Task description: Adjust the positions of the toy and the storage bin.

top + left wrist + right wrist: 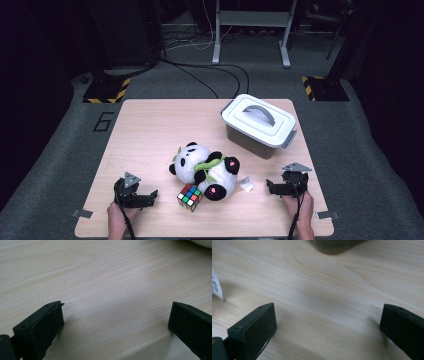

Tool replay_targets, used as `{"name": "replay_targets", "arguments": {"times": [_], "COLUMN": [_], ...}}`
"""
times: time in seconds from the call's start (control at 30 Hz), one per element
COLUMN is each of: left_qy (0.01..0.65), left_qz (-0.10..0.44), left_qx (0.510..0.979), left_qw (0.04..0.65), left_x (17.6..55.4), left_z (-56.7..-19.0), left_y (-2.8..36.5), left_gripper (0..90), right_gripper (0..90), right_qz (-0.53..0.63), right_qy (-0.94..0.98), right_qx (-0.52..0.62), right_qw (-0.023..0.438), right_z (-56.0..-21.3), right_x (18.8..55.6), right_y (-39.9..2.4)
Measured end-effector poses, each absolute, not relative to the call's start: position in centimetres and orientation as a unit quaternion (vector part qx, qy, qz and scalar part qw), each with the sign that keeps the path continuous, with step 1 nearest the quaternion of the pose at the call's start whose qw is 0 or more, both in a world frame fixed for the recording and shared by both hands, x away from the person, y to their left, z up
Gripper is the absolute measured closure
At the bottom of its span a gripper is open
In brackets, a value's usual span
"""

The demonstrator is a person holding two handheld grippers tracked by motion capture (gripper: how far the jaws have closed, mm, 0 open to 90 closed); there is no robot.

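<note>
On the near tabletop (150, 120), a plush panda (207, 170) lies centred, a puzzle cube (190, 197) touching its near side. Left tool (150, 196) and right tool (270, 187) rest released, empty. Grabbing the panda carelessly could knock the cube away.

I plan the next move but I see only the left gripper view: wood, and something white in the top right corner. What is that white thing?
Observer: A plush panda, lying on the table.
Operator: Is anything near it?
Observer: A colour cube lies at the panda's near side, right of the left gripper.
Operator: And the right gripper?
Observer: The right gripper is open with nothing between the jaws; a lidded grey box stands beyond it.
</note>
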State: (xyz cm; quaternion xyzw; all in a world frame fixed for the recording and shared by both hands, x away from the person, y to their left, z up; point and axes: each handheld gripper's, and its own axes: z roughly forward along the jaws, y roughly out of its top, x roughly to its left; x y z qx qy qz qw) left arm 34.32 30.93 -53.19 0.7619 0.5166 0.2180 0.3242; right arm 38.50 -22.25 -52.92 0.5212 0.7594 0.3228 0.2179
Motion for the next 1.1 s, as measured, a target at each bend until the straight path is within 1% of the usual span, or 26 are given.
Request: {"name": "replay_targets", "arguments": {"times": [0.5, 0.63, 0.8, 1.1], "left_qy": [0.523, 0.519, 0.508, 0.500], "left_qz": [0.219, 0.214, 0.203, 0.197], "left_qx": [0.760, 0.767, 0.767, 0.766], "left_qw": [0.316, 0.311, 0.336, 0.353], "left_x": [34.3, 34.1, 33.1, 31.8], "left_z": [-53.0, -52.8, -52.1, -51.5], "left_y": [30.8, 30.7, 29.9, 29.0], "left_gripper": [0.0, 0.0, 0.0, 0.0], "right_gripper": [0.4, 0.5, 0.5, 0.9], "right_qz": [0.322, 0.322, 0.322, 0.321], "right_qy": [0.761, 0.760, 0.760, 0.760], "right_qx": [0.519, 0.520, 0.519, 0.520], "right_qw": [0.220, 0.219, 0.219, 0.222], "right_z": [-52.9, -52.9, -52.9, -52.9], "right_x": [38.5, 38.5, 38.6, 38.5], "right_y": [-22.3, -22.3, -22.3, -22.2]}}
